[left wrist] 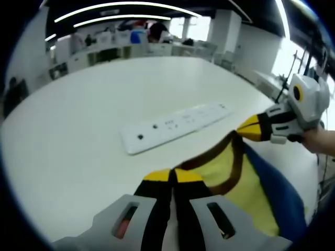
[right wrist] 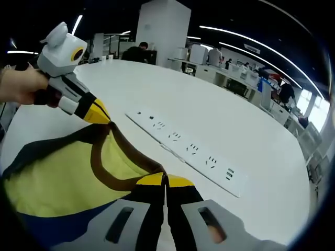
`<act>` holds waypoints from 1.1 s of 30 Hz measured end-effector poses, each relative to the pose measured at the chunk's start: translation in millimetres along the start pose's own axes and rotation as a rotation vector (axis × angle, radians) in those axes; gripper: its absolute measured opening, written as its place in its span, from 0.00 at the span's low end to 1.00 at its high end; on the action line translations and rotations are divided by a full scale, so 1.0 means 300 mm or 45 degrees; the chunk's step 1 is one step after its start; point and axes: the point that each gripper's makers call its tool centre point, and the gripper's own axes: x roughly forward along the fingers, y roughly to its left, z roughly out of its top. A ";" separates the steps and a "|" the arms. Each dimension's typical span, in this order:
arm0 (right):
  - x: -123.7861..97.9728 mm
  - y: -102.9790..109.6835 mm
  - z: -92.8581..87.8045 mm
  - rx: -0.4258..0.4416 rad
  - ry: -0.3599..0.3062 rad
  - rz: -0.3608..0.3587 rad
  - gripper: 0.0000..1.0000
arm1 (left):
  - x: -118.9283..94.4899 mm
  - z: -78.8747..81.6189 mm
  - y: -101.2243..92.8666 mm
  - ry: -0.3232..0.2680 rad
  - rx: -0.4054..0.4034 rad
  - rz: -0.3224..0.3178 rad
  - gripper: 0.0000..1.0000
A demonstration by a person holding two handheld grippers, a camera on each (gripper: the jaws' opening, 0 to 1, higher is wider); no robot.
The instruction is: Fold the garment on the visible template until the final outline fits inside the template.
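Left gripper view, left gripper (left wrist: 172, 175) clamped on garment (left wrist: 238, 180) collar, jaws together.

a long white power strip (left wrist: 175, 125) lies flat on the white table (left wrist: 78, 130), its sockets facing up. in the right gripper view the strip (right wrist: 188, 149) runs slantwise across the table (right wrist: 261, 130). beyond the table stand desks (left wrist: 104, 52) with clutter on them, a white pillar (right wrist: 162, 29), and ceiling light strips (left wrist: 125, 8). a person (right wrist: 137, 51) sits at a far desk.
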 end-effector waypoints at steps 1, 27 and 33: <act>0.006 -0.001 -0.001 -0.003 0.002 0.001 0.01 | 0.003 -0.002 0.003 0.002 -0.001 0.006 0.00; 0.041 -0.008 -0.018 -0.108 0.036 -0.027 0.05 | 0.020 -0.017 0.031 0.001 -0.023 0.045 0.00; 0.010 -0.016 0.009 -0.107 0.013 -0.044 0.06 | -0.020 0.004 0.019 -0.042 -0.047 0.036 0.03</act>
